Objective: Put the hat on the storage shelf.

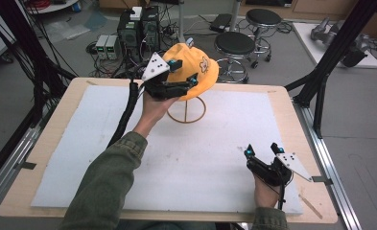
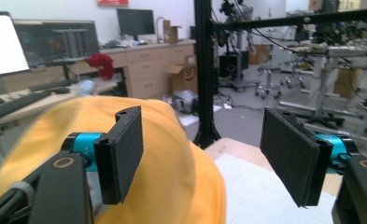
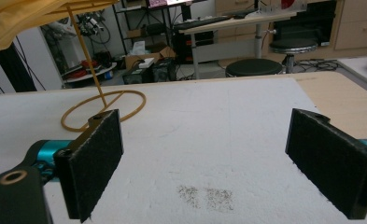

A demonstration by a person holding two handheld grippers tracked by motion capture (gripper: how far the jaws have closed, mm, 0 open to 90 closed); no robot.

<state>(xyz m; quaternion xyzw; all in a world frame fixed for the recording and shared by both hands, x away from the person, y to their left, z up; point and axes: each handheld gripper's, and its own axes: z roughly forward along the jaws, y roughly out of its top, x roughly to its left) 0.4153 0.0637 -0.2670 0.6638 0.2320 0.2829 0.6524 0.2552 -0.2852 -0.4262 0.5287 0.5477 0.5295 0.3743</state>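
A yellow cap [image 1: 200,67] sits on a thin gold wire stand [image 1: 186,114] at the back middle of the white mat. My left gripper [image 1: 184,72] hovers at the cap's left side with its jaws wide apart. In the left gripper view the cap [image 2: 172,177] lies under and behind the left pad, and my left gripper [image 2: 207,154] presses on nothing. My right gripper [image 1: 263,150] rests low over the mat near the front right, open and holding nothing. In the right gripper view my right gripper [image 3: 204,163] faces the stand's ring base [image 3: 104,109], with the cap's brim [image 3: 31,14] above.
A white foam mat [image 1: 200,158] covers most of the wooden table [image 1: 291,110]. Black frame posts [image 1: 330,62] rise at the table's right and left. Two stools [image 1: 235,45] and computer boxes [image 1: 138,28] stand on the floor behind the table.
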